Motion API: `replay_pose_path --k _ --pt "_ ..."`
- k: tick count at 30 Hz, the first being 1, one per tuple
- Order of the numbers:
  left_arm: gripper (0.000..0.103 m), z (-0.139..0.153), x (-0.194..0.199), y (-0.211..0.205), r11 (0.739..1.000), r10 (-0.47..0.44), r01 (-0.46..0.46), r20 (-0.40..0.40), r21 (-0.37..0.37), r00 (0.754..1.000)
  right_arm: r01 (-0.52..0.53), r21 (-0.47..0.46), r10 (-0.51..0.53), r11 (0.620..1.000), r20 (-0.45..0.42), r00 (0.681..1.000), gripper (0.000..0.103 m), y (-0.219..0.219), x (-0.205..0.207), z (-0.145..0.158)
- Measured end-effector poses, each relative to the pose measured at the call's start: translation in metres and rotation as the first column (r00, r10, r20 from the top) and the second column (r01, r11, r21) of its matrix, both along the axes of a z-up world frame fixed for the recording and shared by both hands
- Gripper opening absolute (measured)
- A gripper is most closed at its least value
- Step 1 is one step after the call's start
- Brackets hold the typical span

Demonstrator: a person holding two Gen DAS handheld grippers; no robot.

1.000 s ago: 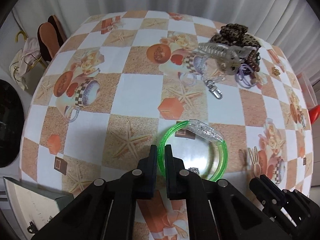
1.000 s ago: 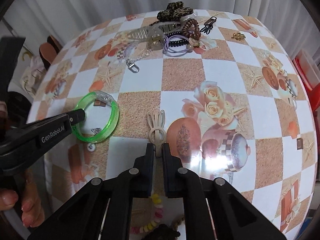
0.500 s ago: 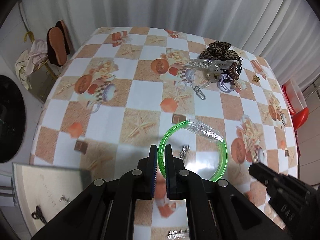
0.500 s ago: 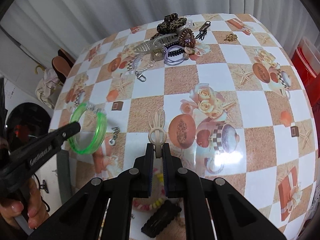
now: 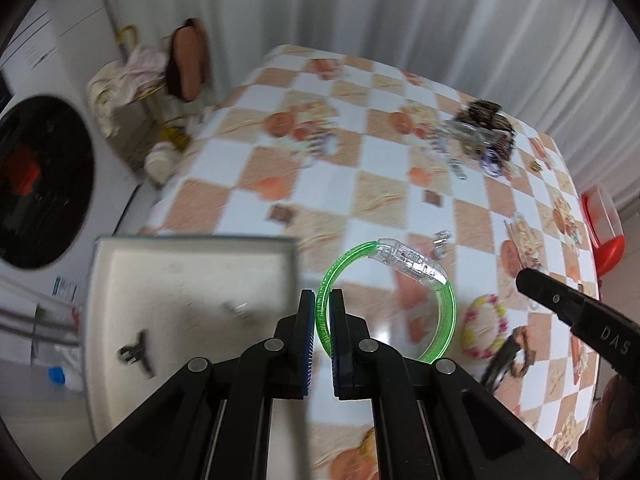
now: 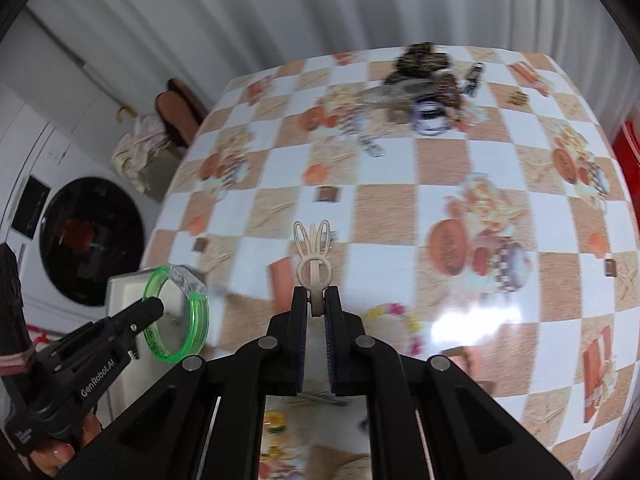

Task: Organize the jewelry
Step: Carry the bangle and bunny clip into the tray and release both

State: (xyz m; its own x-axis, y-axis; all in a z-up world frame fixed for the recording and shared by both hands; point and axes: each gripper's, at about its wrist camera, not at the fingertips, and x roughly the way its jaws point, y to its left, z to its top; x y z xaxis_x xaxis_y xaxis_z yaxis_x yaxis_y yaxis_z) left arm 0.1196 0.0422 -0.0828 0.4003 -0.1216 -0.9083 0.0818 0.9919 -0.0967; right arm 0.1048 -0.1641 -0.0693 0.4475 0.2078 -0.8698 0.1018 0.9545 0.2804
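Jewelry was our concern: in the left wrist view our left gripper (image 5: 323, 316) clenched the translucent green plastic bangle with its clear clasp (image 5: 404, 264), which had come up off the checked, flower-printed tablecloth (image 5: 384, 184) and now hung beside the shallow grey metal tray (image 5: 192, 248), newly in sight at the table's edge. In the right wrist view our right gripper (image 6: 316, 312) grasped the cream rabbit-eared hair clip (image 6: 314, 256), likewise raised from the cloth since a second earlier, so we judged both pieces bound for that tray.
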Motion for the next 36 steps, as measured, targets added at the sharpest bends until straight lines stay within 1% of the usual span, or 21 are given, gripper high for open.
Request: replay_pose_path --k 4,6,12,18,21,27,32,36 --pt "0.012 -0.002 -0.014 0.039 0.997 0.070 -0.070 -0.004 0.028 0.998 -0.073 0.015 0.073 0.997 0.004 0.997 0.009 0.039 0.003 0.002" --pt "0.012 -0.005 -0.020 0.057 0.994 0.106 -0.106 -0.013 0.030 0.994 -0.101 0.019 0.101 0.995 0.004 0.995 0.009 0.054 0.004 0.002" --pt "0.012 -0.017 -0.037 0.111 0.974 0.222 -0.220 -0.036 0.052 0.974 -0.197 0.033 0.197 0.980 -0.013 0.980 0.009 0.108 0.011 -0.006" --pt "0.012 -0.032 -0.031 0.145 0.958 0.284 -0.281 -0.040 0.065 0.958 -0.269 0.037 0.270 0.962 -0.045 0.962 0.009 0.151 0.020 -0.023" --pt "0.012 -0.038 -0.020 0.153 0.956 0.290 -0.287 -0.034 0.066 0.956 -0.293 0.033 0.294 0.956 -0.060 0.954 0.009 0.169 0.026 -0.033" --pt "0.012 -0.052 0.007 0.157 0.957 0.285 -0.283 -0.026 0.071 0.958 -0.309 0.032 0.310 0.951 -0.097 0.946 0.009 0.187 0.041 -0.052" --pt "0.012 -0.066 0.020 0.158 0.956 0.288 -0.283 -0.048 0.082 0.957 -0.319 0.009 0.316 0.948 -0.151 0.936 0.009 0.193 0.051 -0.069" --pt "0.012 -0.072 0.024 0.159 0.955 0.289 -0.284 -0.056 0.088 0.956 -0.326 -0.011 0.318 0.945 -0.184 0.930 0.009 0.195 0.054 -0.079"
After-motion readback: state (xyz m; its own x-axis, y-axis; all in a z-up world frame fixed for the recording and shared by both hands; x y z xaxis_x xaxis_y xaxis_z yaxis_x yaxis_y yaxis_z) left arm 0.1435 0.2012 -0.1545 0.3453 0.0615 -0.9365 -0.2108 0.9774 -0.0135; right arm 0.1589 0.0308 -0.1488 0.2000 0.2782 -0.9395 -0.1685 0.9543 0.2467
